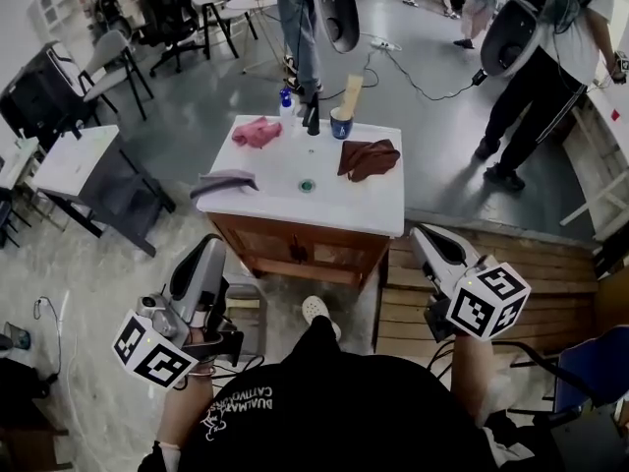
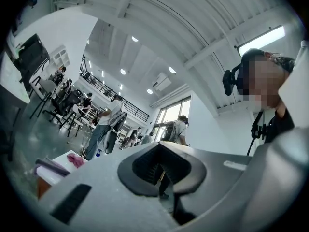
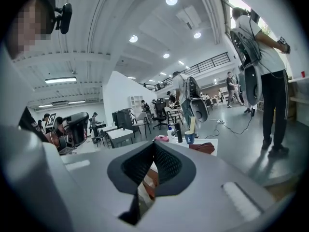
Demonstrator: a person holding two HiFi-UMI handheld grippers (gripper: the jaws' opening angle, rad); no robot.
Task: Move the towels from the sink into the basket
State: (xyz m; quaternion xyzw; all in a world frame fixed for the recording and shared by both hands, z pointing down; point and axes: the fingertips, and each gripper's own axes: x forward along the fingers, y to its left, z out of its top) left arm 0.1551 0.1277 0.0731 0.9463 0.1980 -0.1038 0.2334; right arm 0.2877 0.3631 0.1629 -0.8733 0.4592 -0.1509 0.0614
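Here, seen from above, a white sink [image 1: 334,203] on a wooden cabinet [image 1: 305,247] carries three towels: a pink towel [image 1: 257,132] at the back left, a brown towel [image 1: 369,158] on the right, and a grey towel [image 1: 224,181] at the left edge. A faucet [image 1: 312,116] and a blue cup [image 1: 341,124] stand at the back. The left gripper [image 1: 209,249] and the right gripper [image 1: 425,236] are held low, well apart from the sink, each with jaws closed together and empty.

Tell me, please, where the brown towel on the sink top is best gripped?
I'd pinch the brown towel by its bunched middle folds, from straight above: it lies crumpled on the white sink top, and the blue cup stands close behind.
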